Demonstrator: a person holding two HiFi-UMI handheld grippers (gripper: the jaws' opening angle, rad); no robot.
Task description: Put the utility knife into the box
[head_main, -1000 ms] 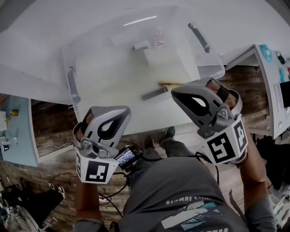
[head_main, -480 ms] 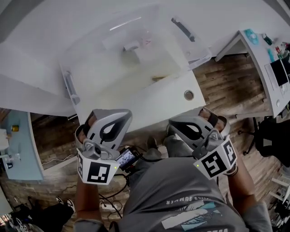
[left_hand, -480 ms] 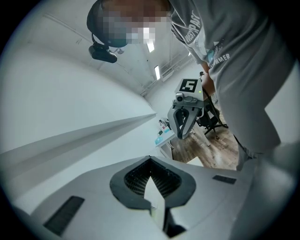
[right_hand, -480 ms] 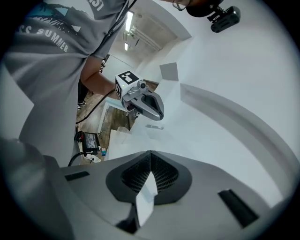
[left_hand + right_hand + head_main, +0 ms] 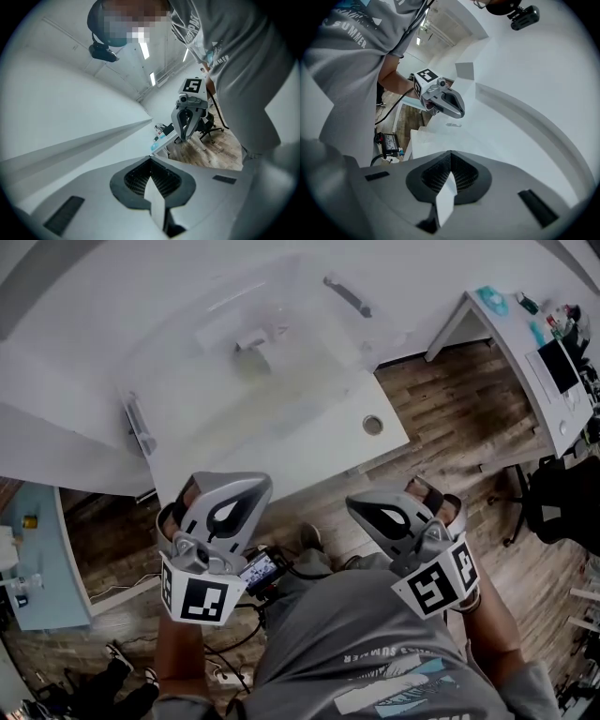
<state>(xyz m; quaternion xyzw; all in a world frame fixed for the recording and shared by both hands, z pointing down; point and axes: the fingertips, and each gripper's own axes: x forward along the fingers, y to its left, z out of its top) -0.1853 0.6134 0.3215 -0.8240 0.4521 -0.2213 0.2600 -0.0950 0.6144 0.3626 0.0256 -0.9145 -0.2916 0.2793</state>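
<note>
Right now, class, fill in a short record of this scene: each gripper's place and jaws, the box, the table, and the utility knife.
left gripper: close to the person's body, by the table's near edge; jaws together, nothing between them
right gripper: close to the body, over the wooden floor off the table's corner; jaws together, empty
box: clear plastic with grey handles, on the table, away from both grippers
table: white, round hole near its corner
utility knife: cannot be made out in any view

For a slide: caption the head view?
Left tongs and right tongs, shut and empty, held short of the clear box.
</note>
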